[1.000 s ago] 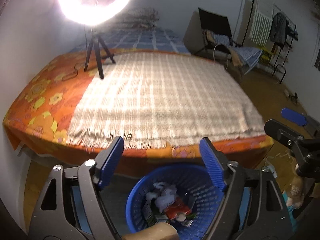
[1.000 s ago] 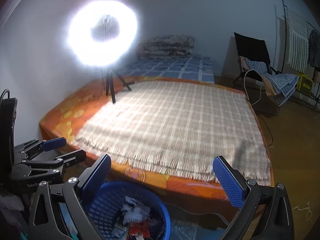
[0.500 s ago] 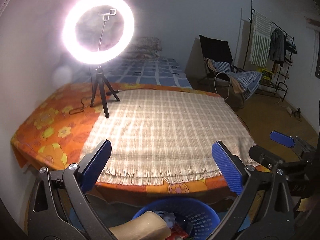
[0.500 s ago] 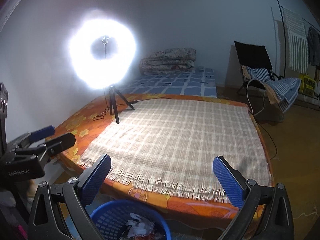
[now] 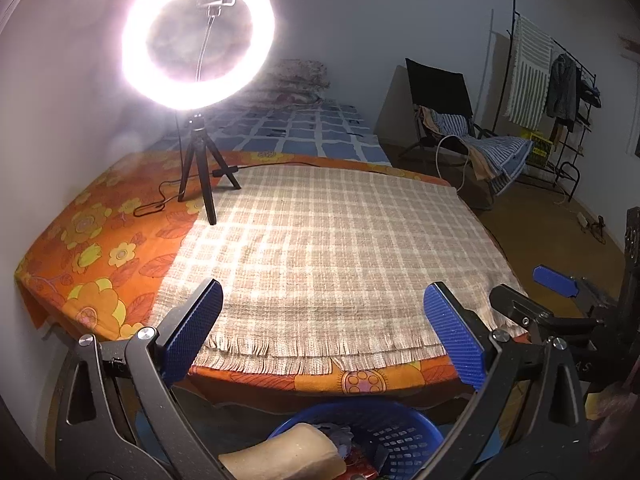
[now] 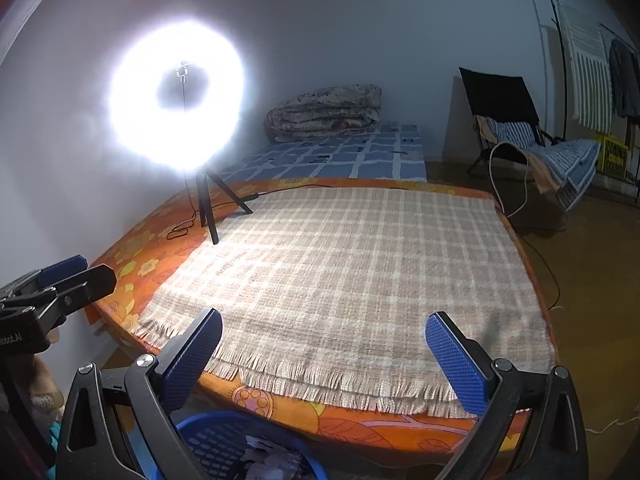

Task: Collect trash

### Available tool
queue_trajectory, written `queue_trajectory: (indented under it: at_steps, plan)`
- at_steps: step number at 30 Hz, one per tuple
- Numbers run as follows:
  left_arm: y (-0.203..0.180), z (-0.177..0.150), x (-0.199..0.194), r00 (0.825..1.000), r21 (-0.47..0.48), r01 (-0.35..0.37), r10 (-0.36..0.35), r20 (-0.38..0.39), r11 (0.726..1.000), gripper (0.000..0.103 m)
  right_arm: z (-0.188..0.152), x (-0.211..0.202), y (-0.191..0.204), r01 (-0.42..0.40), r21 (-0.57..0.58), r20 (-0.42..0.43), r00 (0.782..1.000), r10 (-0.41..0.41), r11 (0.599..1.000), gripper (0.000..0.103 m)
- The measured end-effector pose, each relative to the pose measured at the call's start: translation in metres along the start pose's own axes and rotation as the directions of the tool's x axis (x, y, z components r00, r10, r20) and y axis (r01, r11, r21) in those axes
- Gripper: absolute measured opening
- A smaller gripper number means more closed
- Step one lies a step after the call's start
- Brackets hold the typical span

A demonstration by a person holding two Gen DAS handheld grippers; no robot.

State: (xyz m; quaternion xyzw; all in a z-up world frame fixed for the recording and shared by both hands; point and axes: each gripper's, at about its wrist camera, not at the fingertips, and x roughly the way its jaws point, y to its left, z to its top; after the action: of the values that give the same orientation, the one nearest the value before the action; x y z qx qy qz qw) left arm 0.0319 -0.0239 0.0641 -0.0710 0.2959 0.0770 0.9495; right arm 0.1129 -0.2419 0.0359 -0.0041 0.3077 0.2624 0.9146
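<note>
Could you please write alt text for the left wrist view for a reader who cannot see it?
The open left gripper points over a blue basket of trash at a bed with a plaid blanket and a lit ring light on a tripod.

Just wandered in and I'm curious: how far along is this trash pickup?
Nearly done, it seems. The blue basket below the bed already holds crumpled trash. Both the left gripper and right gripper are open and empty. No trash shows on the plaid blanket.

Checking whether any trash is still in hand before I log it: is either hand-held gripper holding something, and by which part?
Nothing is held. The left hand-held gripper and right hand-held gripper are both open and bare.
</note>
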Motion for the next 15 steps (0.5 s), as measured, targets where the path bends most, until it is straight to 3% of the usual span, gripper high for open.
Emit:
queue_trajectory:
  at_steps: [15]
  plan:
    - [0.007, 0.000, 0.013, 1.000, -0.027, 0.007, -0.008, -0.029, 1.000, 0.102, -0.003, 0.012, 0.002, -0.029, 0.026, -0.022, 0.999, 0.030, 0.999, 0.103]
